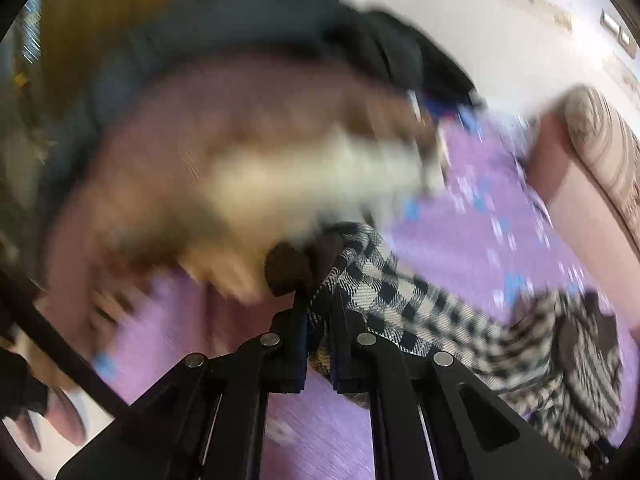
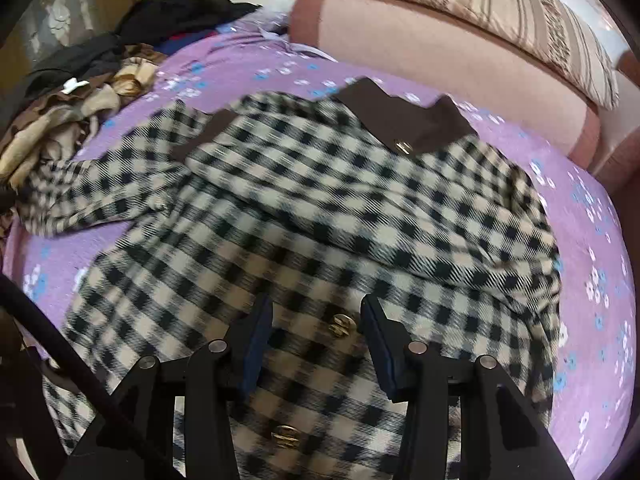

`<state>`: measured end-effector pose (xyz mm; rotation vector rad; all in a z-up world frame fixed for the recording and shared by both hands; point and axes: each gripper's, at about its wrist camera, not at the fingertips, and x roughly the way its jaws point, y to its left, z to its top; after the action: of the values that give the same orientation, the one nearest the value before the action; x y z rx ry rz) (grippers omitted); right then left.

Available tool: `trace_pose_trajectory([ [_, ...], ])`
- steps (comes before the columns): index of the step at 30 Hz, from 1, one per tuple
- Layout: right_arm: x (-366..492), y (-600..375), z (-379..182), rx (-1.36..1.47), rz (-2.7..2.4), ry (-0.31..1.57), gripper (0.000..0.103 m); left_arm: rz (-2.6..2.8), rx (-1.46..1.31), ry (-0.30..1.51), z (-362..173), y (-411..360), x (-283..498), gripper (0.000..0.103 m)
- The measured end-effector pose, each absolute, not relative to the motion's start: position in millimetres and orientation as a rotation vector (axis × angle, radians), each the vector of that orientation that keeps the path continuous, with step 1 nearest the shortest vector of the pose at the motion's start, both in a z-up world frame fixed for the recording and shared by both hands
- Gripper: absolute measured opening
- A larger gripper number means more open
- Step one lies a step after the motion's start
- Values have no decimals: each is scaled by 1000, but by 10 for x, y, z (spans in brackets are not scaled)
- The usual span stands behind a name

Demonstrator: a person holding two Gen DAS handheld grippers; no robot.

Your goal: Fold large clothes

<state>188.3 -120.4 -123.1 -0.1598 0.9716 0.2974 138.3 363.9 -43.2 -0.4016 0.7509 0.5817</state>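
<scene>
A black-and-cream checked coat (image 2: 304,216) with a brown collar (image 2: 404,120) and gold buttons lies spread on the purple flowered bedsheet (image 2: 248,68). My left gripper (image 1: 320,312) is shut on a checked sleeve end with a brown cuff (image 1: 286,268), lifted above the sheet; the view is blurred. The sleeve (image 1: 440,312) trails down to the right. My right gripper (image 2: 316,316) is open just above the coat's front, its fingers either side of a gold button (image 2: 342,324).
A heap of tan, brown and black clothes (image 2: 80,92) lies at the far left of the bed. A pink bolster (image 2: 420,48) and a striped pillow (image 2: 500,12) lie along the back. A black cable (image 2: 60,344) crosses the lower left.
</scene>
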Motion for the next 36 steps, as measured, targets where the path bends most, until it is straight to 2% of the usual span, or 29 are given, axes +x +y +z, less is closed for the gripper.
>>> trace_pose_trajectory([
  [4, 1957, -910, -1155, -156, 373, 956, 50, 555, -506, 709, -146, 3934, 1392, 8],
  [9, 2192, -416, -1194, -45, 492, 955, 50, 588, -442, 710, -109, 3789, 1462, 8],
  [14, 2544, 147, -1383, 120, 599, 1052, 50, 612, -425, 716, -182, 3752, 1471, 8],
  [16, 2642, 396, -1535, 118, 646, 1124, 54, 615, -421, 722, -183, 3728, 1503, 8],
  [21, 2517, 453, -1458, 67, 676, 1101, 55, 601, -361, 701, -24, 3457, 1601, 8],
  [28, 2048, -519, -1225, 102, 604, 1004, 55, 374, -239, 659, 329, 2289, 2094, 8],
  [36, 1643, -2305, -1189, 312, 326, 927, 55, -45, -147, 719, 336, 120, 2728, 8],
])
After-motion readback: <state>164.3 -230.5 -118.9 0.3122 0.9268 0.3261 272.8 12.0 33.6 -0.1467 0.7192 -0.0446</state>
